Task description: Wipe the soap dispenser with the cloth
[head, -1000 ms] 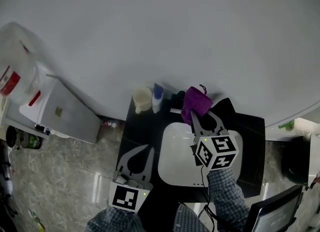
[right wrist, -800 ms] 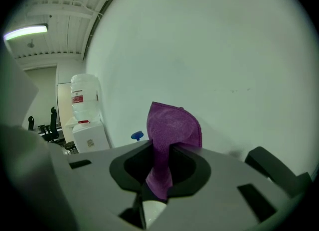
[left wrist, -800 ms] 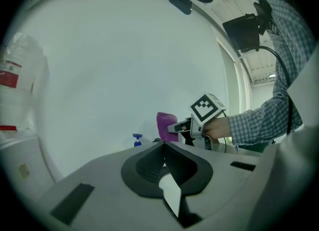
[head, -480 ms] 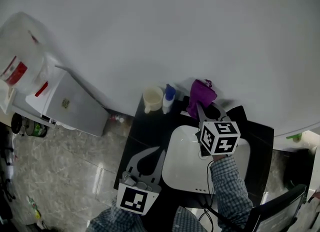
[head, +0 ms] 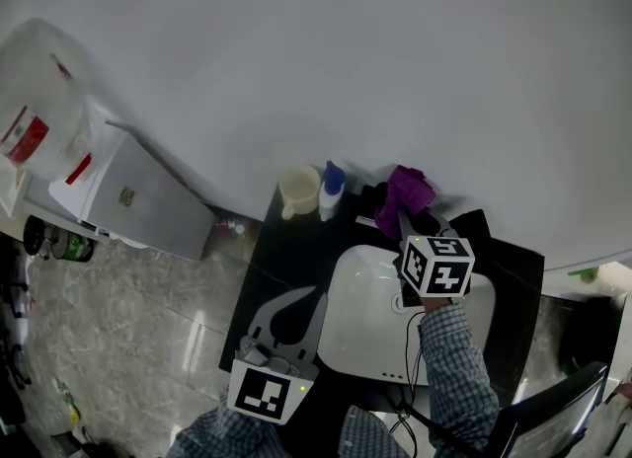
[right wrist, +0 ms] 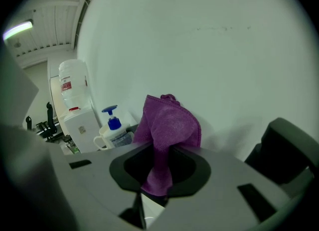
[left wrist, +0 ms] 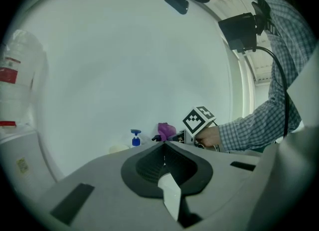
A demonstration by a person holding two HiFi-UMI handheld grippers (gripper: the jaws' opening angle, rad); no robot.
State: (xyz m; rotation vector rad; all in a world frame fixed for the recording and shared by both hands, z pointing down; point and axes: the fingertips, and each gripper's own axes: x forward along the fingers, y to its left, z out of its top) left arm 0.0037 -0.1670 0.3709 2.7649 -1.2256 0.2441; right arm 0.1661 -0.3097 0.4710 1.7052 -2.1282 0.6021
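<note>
Though your right gripper point(head: 398, 217) clamps the cloth point(head: 407, 192), the soap dispenser point(head: 332, 190) at its nine o'clock seems unwiped; your left gripper point(head: 314, 294) is closed, empty.

The cloth point(right wrist: 167, 125) is seen as purple; the soap dispenser point(right wrist: 115, 131) is white with a blue pump. A cream mug point(head: 299, 190) and a white sink point(head: 360, 318) are set against a black counter point(head: 281, 249). The sleeve point(head: 456, 372) is checked blue and white, the cube point(head: 435, 266) marked in black-and-white squares

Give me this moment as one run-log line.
right gripper shut on purple cloth | cloth apart from soap dispenser | dispenser beside cup, at wall | left gripper shut, empty
</note>
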